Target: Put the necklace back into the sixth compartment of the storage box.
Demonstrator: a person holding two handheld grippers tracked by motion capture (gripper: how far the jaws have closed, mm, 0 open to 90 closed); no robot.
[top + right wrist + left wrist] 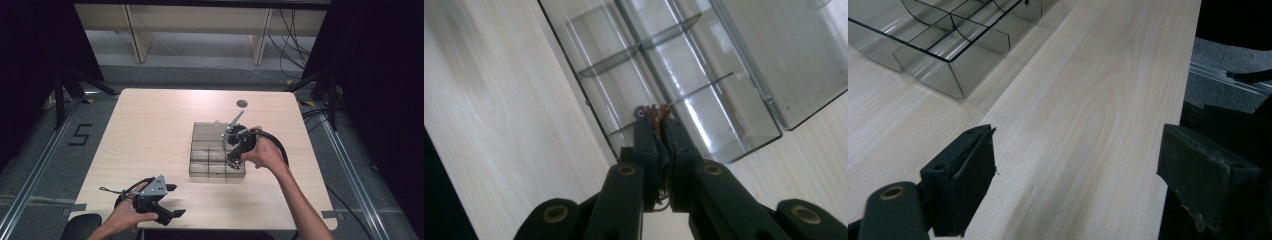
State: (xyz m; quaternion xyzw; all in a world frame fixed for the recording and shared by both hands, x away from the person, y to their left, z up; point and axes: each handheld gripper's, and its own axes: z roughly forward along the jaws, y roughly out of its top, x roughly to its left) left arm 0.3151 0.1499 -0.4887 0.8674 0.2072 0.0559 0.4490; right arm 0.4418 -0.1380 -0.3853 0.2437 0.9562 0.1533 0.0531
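We are seeing the left gripper (172,200) resting near the table's (150,130) front edge, well apart from the clear compartment box (216,150), its jaws standing wide over bare wood. Rightward, we are seeing the right gripper (655,116) poised above the box's near compartments, jaws pressed narrowly on a small coppery piece with a blue-grey bit (651,112); what it is, we cannot tell.
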